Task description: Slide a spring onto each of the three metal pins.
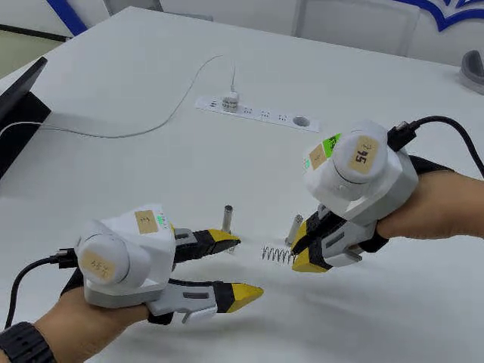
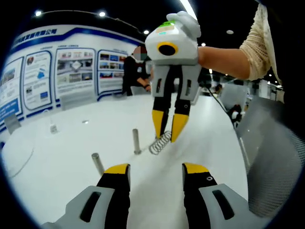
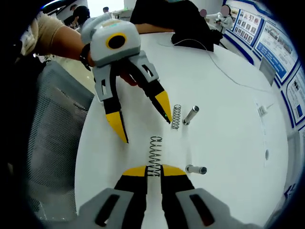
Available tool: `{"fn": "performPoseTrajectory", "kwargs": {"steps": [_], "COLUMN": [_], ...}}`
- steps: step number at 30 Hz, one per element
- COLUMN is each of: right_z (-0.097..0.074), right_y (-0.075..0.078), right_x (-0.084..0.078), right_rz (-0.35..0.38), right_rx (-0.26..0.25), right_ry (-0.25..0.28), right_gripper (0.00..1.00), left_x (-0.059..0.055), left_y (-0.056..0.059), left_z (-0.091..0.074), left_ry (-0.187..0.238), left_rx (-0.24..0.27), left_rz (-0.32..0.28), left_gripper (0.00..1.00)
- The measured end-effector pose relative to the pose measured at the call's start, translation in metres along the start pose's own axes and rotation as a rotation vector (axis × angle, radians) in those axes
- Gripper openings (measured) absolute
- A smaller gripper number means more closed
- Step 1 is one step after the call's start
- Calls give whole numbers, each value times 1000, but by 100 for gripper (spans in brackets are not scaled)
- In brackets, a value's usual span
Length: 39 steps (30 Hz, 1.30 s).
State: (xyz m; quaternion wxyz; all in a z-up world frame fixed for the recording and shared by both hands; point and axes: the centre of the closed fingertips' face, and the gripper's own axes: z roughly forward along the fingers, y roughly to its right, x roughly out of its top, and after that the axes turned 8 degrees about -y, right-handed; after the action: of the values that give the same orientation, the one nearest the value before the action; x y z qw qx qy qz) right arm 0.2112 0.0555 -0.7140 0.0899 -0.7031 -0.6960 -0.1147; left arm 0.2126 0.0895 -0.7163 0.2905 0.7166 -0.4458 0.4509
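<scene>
Now, two pins (image 3: pixel 190 115) (image 3: pixel 196 169), two springs (image 3: pixel 176 116) (image 3: pixel 155 153), one in right tongs (image 3: pixel 153 171)

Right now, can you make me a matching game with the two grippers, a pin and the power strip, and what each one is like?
Things:
1. left gripper
2. right gripper
3. pin
4. power strip

States:
A. has a plug in it
B. open
C. stands upright
D. shut on the spring

Pairs: 1-B, 2-D, 3-C, 4-A.
</scene>
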Motion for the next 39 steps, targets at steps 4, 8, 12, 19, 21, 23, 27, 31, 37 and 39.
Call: {"fn": "performPoseTrajectory", "kwargs": {"steps": [4,8,12,19,21,23,27,31,37,39], "right_z": [0,2,2,4,4,4,3,2,-6,-9], "right_y": [-4,-5,-6,-8,-9,-10,-11,-11,-12,-13], "right_x": [2,3,5,4,4,5,6,7,11,14], "right_rz": [-26,-51,-73,-100,-106,-111,-118,-119,-118,-116], "right_rx": [9,10,9,12,13,14,12,13,10,11], "right_ry": [-1,-8,-11,-23,-25,-25,-23,-20,-7,0], "right_gripper": [11,11,11,11,11,11,11,12,12,12], "left_x": [1,3,9,17,18,17,17,17,14,13], "left_y": [1,2,5,10,11,12,13,13,15,15], "left_z": [1,2,3,5,6,7,7,7,6,6], "left_ry": [2,9,21,41,41,39,39,38,27,27], "left_rx": [-3,-8,-21,-38,-45,-44,-44,-49,-53,-54], "left_rz": [3,12,28,62,70,79,97,100,111,109], "left_gripper": [41,36,31,20,18,18,14,13,12,12]}}
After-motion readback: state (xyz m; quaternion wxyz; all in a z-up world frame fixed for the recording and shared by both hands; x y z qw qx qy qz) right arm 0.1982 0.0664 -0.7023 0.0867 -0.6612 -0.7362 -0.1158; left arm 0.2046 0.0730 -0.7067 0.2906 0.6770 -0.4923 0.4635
